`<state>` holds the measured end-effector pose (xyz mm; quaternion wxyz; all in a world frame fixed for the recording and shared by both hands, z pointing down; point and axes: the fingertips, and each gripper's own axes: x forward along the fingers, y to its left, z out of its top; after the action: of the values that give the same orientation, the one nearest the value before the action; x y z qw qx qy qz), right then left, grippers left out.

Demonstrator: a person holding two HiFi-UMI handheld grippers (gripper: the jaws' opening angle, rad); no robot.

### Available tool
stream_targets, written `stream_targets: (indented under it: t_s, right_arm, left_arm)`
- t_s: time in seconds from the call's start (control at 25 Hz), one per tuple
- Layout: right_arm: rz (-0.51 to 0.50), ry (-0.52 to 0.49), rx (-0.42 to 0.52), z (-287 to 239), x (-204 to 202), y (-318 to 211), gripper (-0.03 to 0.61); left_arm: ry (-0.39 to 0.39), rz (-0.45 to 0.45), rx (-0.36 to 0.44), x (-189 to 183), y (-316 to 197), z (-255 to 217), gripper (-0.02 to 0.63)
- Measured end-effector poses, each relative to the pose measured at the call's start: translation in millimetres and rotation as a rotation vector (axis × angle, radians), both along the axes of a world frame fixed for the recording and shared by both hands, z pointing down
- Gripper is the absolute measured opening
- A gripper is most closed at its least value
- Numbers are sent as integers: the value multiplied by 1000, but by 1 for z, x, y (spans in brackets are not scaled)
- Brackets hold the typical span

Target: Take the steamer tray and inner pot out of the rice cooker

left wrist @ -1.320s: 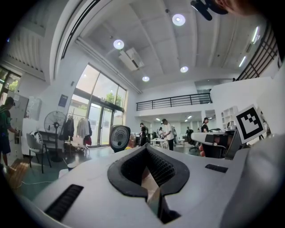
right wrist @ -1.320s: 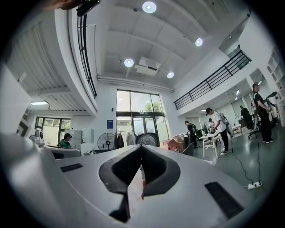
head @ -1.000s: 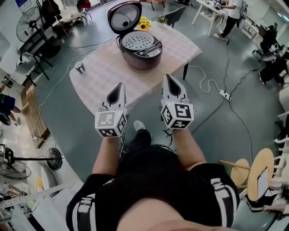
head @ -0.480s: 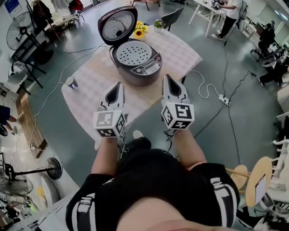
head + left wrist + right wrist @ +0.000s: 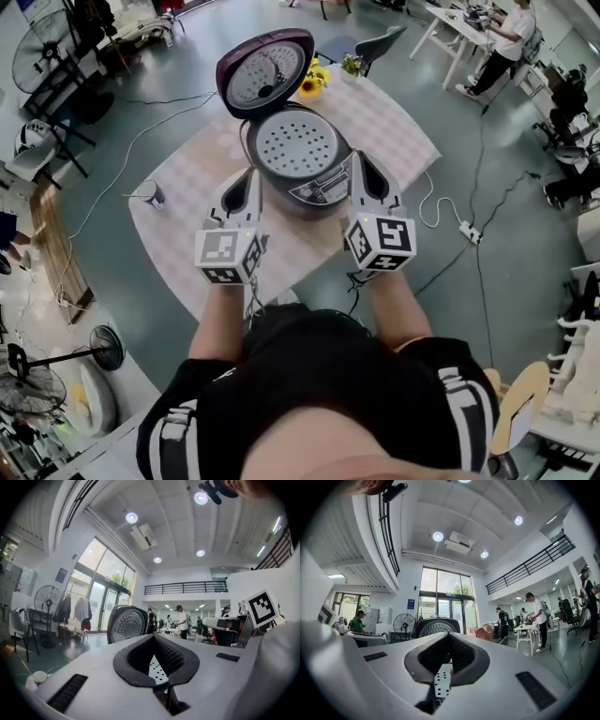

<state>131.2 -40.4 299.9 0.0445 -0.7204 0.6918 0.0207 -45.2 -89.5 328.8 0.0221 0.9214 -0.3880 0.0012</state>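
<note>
Sitting in the open rice cooker on the cloth-covered surface, the round steamer tray shows a pale face dotted with holes. The left gripper and right gripper flank the cooker, pointing level, each closed tight on nothing.

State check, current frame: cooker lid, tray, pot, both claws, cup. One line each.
lid: open, tipped up and back.
steamer tray: seated in the rice cooker.
inner pot: hidden under the tray.
left claw: shut, empty, at the cooker's left side.
right claw: shut, empty, at the cooker's right side.
cup: upright on the table.
</note>
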Motion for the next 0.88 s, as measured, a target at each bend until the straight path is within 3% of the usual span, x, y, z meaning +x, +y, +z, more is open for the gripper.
stream_targets:
  t_s: [0.4,0.88]
  right_arm:
    - [-2,-23,-30,-1,19,-60,-3]
    - [-133,-12,-33,-3,37,-112,-3]
  left_arm:
    - [-14,-34,-26,2,-54,3,2]
    - [-30,-220,-28,-4,-75,1,2]
